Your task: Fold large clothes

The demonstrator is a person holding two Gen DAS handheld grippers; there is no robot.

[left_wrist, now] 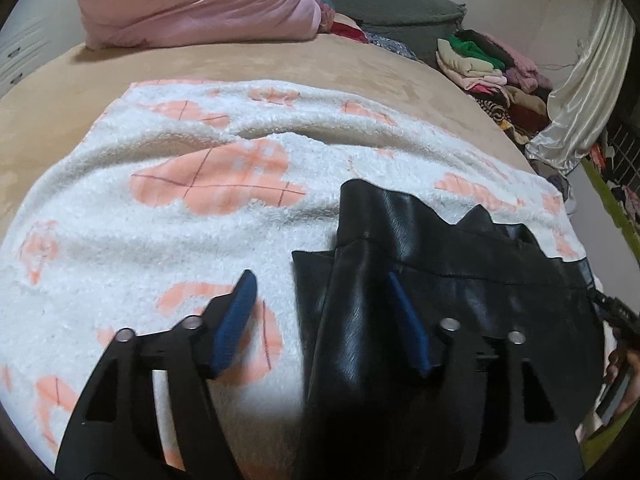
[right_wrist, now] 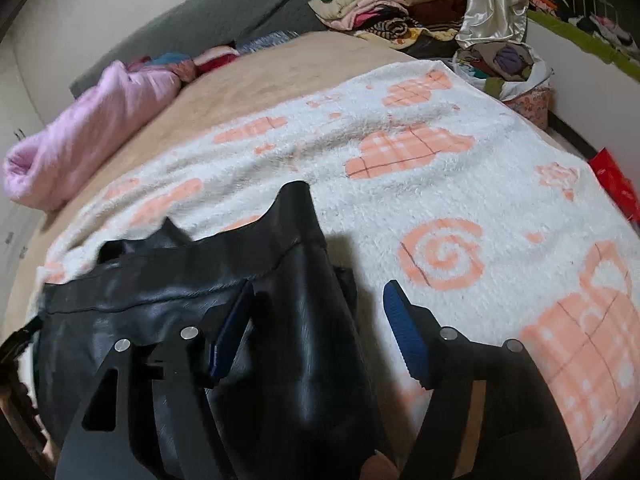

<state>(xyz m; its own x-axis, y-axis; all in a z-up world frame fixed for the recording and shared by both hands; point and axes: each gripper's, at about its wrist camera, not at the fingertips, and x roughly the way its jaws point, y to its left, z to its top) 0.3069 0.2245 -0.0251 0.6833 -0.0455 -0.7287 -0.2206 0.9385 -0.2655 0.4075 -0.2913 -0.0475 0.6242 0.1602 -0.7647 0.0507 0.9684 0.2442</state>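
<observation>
1. Black plastic arms with blue ribbed pads form the left gripper (left_wrist: 320, 312), whose fingers stand spread, pinching nothing; one pad hovers over fleece, the other over the garment's edge.
2. Matching in build, the right gripper (right_wrist: 320, 320) is likewise spread apart and grips nothing.
3. Between and beneath both lies the black leather garment (left_wrist: 420, 264), glossy, smooth and creased, resting flat on the blanket with a stitched seam across it.
4. Under it spreads a fluffy white blanket (left_wrist: 120, 240) with peach checked hearts and a spiral.
5. Beyond shows the tan bed sheet (left_wrist: 280, 64).
6. Farthest sit a puffy pink quilt (left_wrist: 192, 4), rolled, and a heap of folded clothes (left_wrist: 488, 68).
</observation>
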